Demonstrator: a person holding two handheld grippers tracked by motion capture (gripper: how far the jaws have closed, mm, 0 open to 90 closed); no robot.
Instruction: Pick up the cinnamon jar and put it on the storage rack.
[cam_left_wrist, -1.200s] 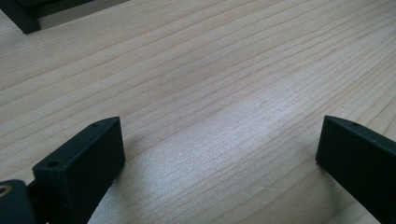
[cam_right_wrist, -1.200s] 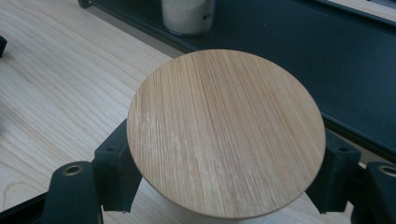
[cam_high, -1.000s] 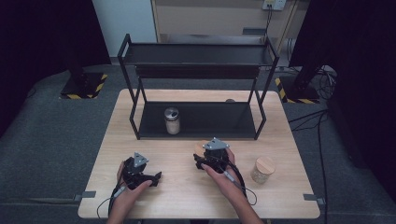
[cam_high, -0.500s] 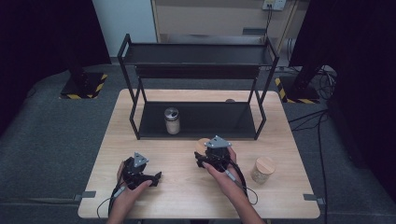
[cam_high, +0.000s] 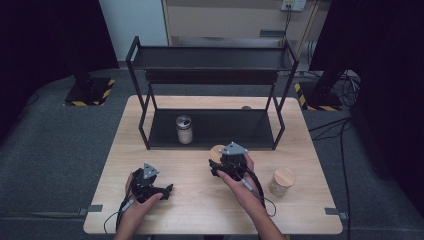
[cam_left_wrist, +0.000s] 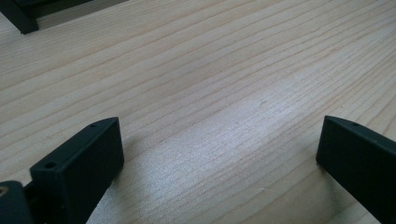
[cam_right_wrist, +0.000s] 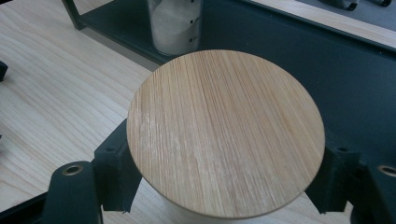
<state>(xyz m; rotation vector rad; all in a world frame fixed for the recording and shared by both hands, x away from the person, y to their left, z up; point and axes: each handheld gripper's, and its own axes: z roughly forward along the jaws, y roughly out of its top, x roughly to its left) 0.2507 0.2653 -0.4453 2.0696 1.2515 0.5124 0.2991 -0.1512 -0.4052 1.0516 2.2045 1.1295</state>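
My right claw (cam_right_wrist: 224, 186) grasps the bamboo-lidded jar (cam_right_wrist: 226, 133); I should carry it upright onto the shelf (cam_right_wrist: 280, 70) ahead.

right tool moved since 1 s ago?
Yes, slightly. In the high view the right tool, shut on a wooden-lidded jar, has edged toward the black shelf rack; the jar lid now shows ahead of it, near the rack's front edge.

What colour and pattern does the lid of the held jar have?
Light tan lid with fine straight bamboo-like grain; clearest in the right gripper view.
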